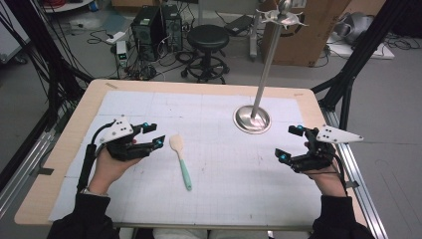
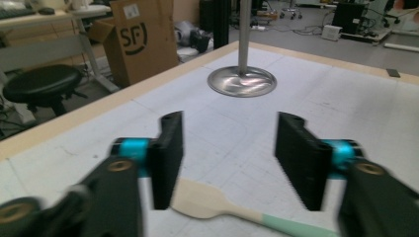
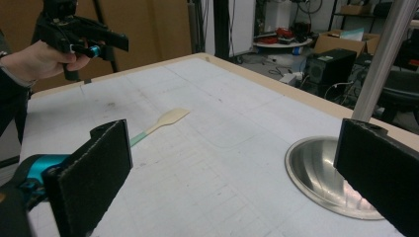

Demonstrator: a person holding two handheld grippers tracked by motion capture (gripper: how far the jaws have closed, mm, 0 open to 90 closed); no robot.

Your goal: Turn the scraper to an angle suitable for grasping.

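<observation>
Left gripper [image 1: 155,134] open, hovering just left of spatula [image 1: 180,160] blade.

Readable in the left gripper view: "SF" in large black letters, set within a curved black logo mark, printed on the side of the brown corrugated cardboard box [image 2: 143,39] standing on the floor beyond the desk's edge. Also a small white label stuck near the top of that box, its print too small to make out. On the same kind of brown box in the high view, only a fragment of black marking, not legible. Otherwise nothing legible.
</observation>
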